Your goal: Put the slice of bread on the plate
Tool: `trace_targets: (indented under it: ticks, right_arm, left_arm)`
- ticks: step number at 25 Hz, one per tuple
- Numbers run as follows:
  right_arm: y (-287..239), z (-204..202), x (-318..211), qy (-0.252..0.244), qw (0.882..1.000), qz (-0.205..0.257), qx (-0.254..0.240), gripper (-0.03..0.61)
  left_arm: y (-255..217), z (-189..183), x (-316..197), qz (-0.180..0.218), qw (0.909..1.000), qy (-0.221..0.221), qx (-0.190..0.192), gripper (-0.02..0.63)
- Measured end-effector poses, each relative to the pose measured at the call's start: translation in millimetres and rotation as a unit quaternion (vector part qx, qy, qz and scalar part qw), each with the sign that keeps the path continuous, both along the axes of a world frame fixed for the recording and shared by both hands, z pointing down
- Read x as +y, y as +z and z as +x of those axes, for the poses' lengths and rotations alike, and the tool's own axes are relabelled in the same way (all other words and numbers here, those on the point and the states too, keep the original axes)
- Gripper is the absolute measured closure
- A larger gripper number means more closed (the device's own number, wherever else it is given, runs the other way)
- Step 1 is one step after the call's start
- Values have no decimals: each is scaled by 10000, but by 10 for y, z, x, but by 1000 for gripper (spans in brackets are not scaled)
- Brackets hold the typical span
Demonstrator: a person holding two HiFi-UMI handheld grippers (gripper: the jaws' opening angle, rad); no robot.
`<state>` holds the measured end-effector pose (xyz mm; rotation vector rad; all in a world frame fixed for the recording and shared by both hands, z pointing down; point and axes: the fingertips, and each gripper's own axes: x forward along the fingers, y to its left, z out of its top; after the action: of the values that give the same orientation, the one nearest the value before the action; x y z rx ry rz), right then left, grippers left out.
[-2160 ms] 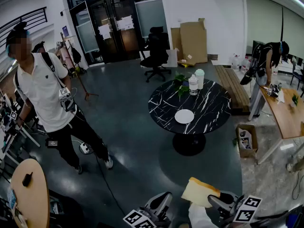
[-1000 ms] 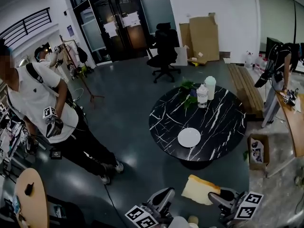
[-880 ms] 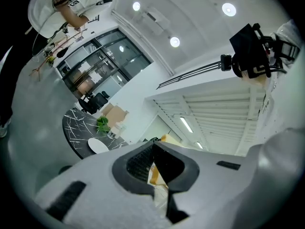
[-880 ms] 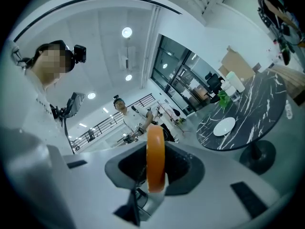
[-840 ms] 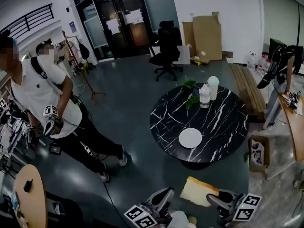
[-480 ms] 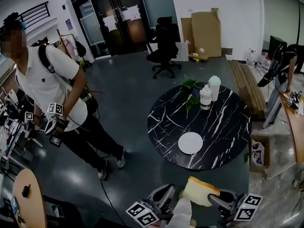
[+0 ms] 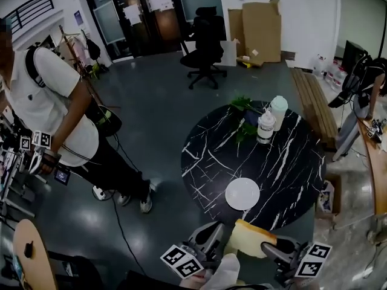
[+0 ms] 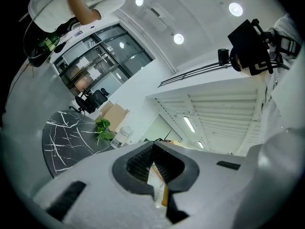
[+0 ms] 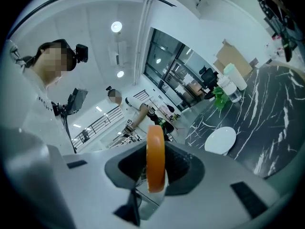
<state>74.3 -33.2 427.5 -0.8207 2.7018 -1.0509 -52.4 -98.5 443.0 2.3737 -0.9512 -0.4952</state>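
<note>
Orange-crusted and pale on top, the slice of bread (image 7: 251, 240) lies flat in the air at the near edge of the head view, carried between the two grippers. The right gripper (image 9: 156, 152) has its fingers closed on the slice's right side; in its own view the crust stands edge-on between them. The left gripper (image 8: 153, 151) has its fingers drawn close together on a thin pale and orange strip at the slice's left edge.

The slice hangs at the near rim of a round black bench (image 7: 290, 162) veined with white. Just beyond the slice and apart from it, the white plate (image 7: 242, 194) sits on the bench close to that rim. Toward the bench's far side stand a clear bottle (image 7: 265, 127) and a pale lidded cup (image 7: 279, 109), side by side, with a green plant (image 7: 243, 106) just left of them.

Off to the left, a person in a white shirt (image 7: 51, 95) stands on the grey floor (image 7: 157, 113). Farther off are a black office chair (image 7: 204, 38) and leaning cardboard sheets (image 7: 261, 22).
</note>
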Motion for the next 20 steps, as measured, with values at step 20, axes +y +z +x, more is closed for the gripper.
trace_targets:
  ticks: [20]
  right_arm:
    - [463, -155, -1159, 170, 9977, -650, 50, 489]
  left_arm:
    - [357, -256, -1408, -368, 9991, -52, -218, 607]
